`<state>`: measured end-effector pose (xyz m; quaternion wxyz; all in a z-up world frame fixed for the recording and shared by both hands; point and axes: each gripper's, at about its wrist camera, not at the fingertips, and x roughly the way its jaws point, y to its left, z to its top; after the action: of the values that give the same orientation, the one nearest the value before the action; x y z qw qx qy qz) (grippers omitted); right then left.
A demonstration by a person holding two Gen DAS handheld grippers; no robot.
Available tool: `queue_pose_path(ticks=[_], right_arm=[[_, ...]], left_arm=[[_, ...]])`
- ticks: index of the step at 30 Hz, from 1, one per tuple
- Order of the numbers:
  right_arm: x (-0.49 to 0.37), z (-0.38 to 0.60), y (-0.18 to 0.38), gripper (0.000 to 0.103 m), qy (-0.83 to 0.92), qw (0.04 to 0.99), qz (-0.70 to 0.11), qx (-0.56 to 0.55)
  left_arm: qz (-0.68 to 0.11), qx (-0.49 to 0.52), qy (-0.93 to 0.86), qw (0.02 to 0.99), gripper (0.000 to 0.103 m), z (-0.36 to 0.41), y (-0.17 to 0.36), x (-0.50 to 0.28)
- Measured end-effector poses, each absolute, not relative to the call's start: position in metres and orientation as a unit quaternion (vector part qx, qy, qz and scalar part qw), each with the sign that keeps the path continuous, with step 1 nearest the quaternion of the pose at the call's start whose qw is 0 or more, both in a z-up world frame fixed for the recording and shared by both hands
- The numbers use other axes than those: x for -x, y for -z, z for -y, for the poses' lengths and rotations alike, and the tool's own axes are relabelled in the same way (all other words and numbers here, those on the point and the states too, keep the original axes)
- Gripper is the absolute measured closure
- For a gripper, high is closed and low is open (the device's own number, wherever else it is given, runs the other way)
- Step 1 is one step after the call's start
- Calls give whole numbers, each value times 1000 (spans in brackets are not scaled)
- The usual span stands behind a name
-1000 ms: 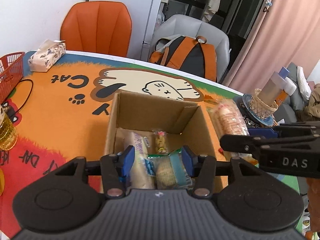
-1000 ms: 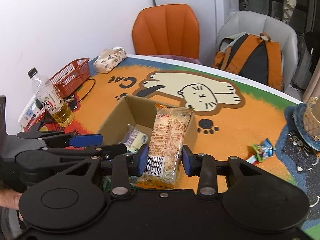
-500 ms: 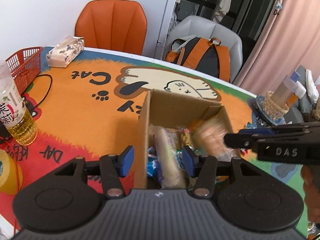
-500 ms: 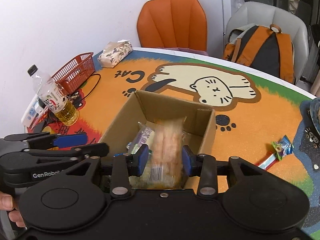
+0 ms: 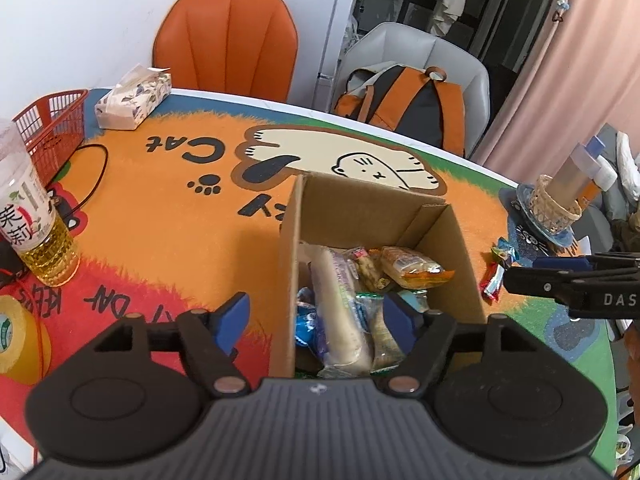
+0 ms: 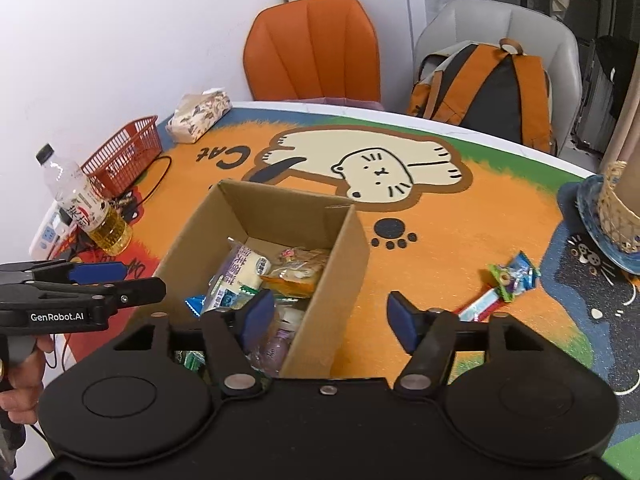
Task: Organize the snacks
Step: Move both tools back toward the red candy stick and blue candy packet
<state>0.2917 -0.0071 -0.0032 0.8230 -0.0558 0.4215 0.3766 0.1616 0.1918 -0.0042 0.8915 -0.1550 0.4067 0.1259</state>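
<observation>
An open cardboard box (image 5: 362,210) (image 6: 264,204) stands on the cat-print mat and holds several wrapped snacks. An orange bread pack (image 5: 412,266) (image 6: 296,276) lies on top of them. My left gripper (image 5: 316,322) hangs over the box's near left wall, jaws opening, nothing pressed between the pads. It also shows at the left of the right wrist view as the left gripper (image 6: 100,284). My right gripper (image 6: 330,316) straddles the box's right wall, jaws opening and empty. Two small candy packets (image 6: 512,276) (image 5: 496,276) lie on the mat right of the box.
A bottle of yellow drink (image 5: 36,232) (image 6: 88,212), a red basket (image 5: 52,128), a tissue pack (image 5: 134,100) and a cable lie to the left. A woven holder on a blue coaster (image 5: 552,208) stands at the right. An orange chair (image 6: 316,44) and a backpack (image 6: 492,84) on a grey chair are behind the table.
The right gripper let go of the orange bread pack, which now lies in the box. Both grippers' jaws have widened, and the left gripper shifted left over the box wall.
</observation>
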Motion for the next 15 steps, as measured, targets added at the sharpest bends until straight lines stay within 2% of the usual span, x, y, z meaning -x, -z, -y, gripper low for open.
queue_pose_path(ticks=[6, 15], right_arm=[[-298, 26, 2, 32, -367, 829, -419, 50], [-308, 58, 3, 24, -347, 839, -417, 37]], left_arm=[[-405, 146, -122, 894, 23, -181, 1, -167], [-402, 135, -118, 898, 22, -157, -5, -177]])
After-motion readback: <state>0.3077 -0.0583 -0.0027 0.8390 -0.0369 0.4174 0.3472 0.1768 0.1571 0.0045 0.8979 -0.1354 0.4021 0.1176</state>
